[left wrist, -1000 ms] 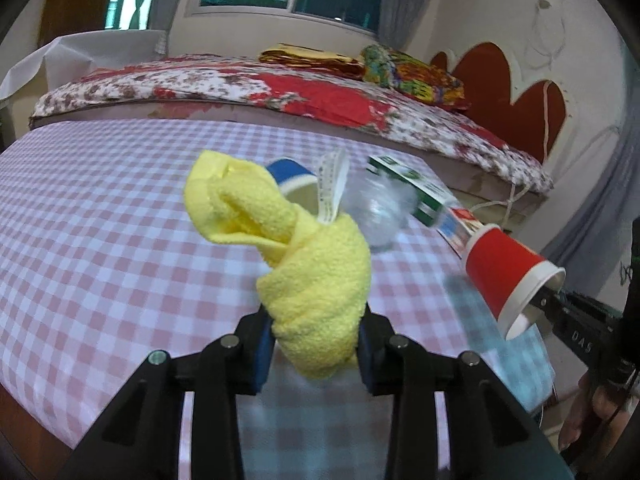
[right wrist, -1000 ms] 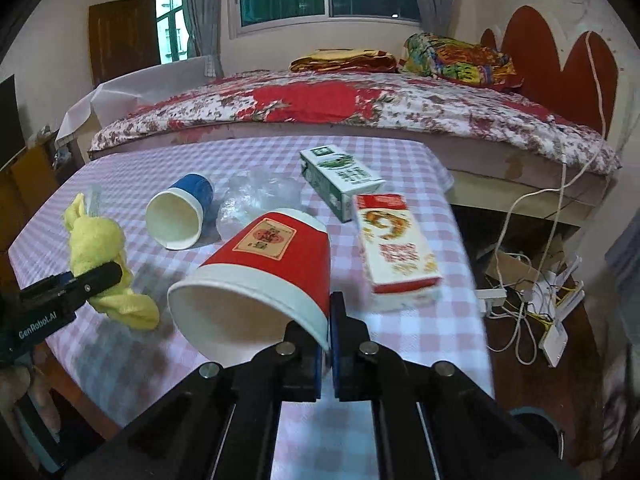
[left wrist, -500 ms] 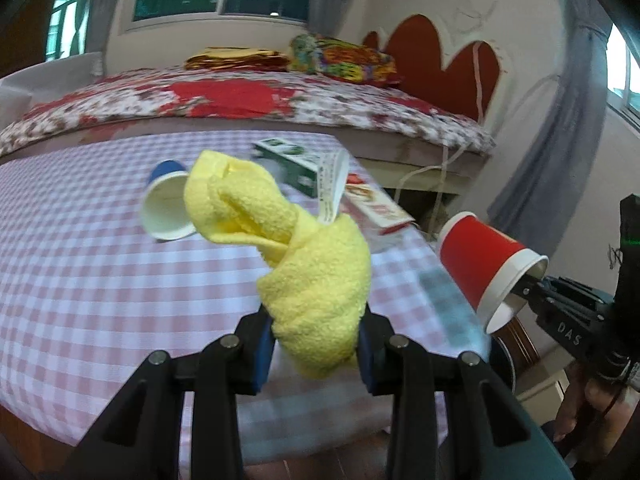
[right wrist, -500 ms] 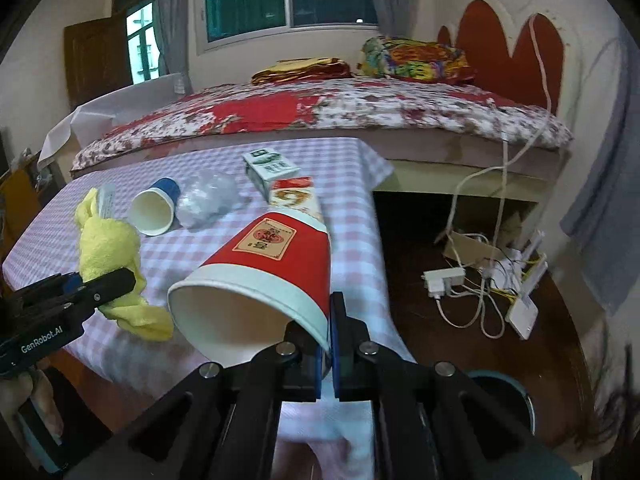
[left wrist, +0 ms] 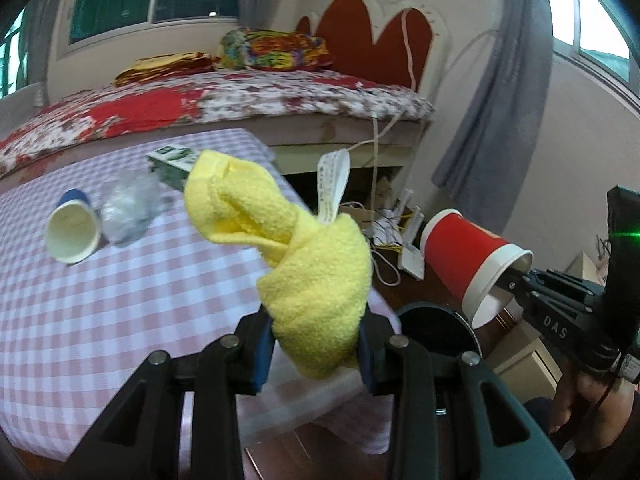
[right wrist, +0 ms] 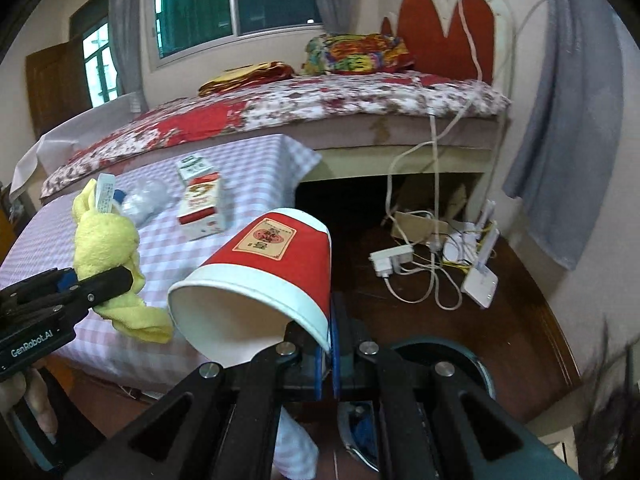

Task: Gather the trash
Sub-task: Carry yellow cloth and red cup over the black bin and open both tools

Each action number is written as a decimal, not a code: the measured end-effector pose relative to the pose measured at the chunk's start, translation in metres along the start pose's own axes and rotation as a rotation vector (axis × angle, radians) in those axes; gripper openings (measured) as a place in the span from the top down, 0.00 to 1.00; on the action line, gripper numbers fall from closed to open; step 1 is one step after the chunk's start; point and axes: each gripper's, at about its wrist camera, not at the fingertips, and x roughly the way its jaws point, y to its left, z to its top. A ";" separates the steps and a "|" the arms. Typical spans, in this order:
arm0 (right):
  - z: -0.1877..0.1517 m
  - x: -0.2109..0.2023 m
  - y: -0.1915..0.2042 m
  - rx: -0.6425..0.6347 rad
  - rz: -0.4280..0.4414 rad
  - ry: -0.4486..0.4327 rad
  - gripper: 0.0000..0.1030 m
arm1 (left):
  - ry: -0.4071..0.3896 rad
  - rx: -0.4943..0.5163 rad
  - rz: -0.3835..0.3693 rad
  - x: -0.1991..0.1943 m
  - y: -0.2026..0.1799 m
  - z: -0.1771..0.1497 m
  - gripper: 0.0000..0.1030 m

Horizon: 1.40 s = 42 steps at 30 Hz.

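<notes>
My left gripper (left wrist: 316, 354) is shut on a yellow towel (left wrist: 304, 256) with a white tag, held up over the table's right edge. It also shows in the right wrist view (right wrist: 108, 240). My right gripper (right wrist: 329, 350) is shut on the rim of a red paper cup (right wrist: 264, 272), held off the table above a dark round bin (right wrist: 460, 360). The cup (left wrist: 472, 256) and bin (left wrist: 436, 332) also show in the left wrist view. On the checked table (left wrist: 80, 312) lie a blue paper cup (left wrist: 72, 232), crumpled clear plastic (left wrist: 128, 208), a green carton (left wrist: 172, 164) and a red carton (right wrist: 202, 208).
A bed (right wrist: 300, 108) with a floral cover stands behind the table. Cables, a power strip (right wrist: 392, 260) and a white router (right wrist: 480, 280) lie on the wooden floor to the right. A grey curtain (right wrist: 568, 140) hangs at the right wall.
Both grippers have swung right, off the table toward the floor. The bin has come into view below them. Both still hold the towel and red cup.
</notes>
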 end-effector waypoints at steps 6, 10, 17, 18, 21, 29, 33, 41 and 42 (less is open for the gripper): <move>-0.014 -0.008 -0.037 0.051 -0.045 0.013 0.96 | 0.025 0.052 -0.045 0.012 -0.033 -0.001 0.65; -0.020 -0.011 -0.053 0.074 -0.068 0.019 0.96 | 0.039 0.082 -0.072 0.018 -0.052 -0.002 0.65; -0.031 -0.015 -0.081 0.111 -0.116 0.037 0.96 | 0.079 0.121 -0.125 0.032 -0.084 -0.007 0.65; -0.034 -0.016 -0.086 0.117 -0.124 0.041 0.96 | 0.084 0.129 -0.133 0.034 -0.088 -0.008 0.65; -0.041 -0.017 -0.097 0.133 -0.144 0.054 0.96 | 0.102 0.150 -0.163 0.040 -0.100 -0.012 0.65; -0.064 -0.014 -0.126 0.175 -0.188 0.099 0.96 | 0.154 0.190 -0.210 0.062 -0.125 -0.022 0.65; -0.077 -0.007 -0.139 0.192 -0.205 0.135 0.96 | 0.188 0.208 -0.225 0.077 -0.136 -0.027 0.65; -0.107 0.018 -0.163 0.222 -0.219 0.219 0.96 | 0.301 0.252 -0.239 0.115 -0.153 -0.050 0.65; -0.111 0.021 -0.165 0.224 -0.216 0.230 0.96 | 0.314 0.253 -0.240 0.120 -0.153 -0.054 0.65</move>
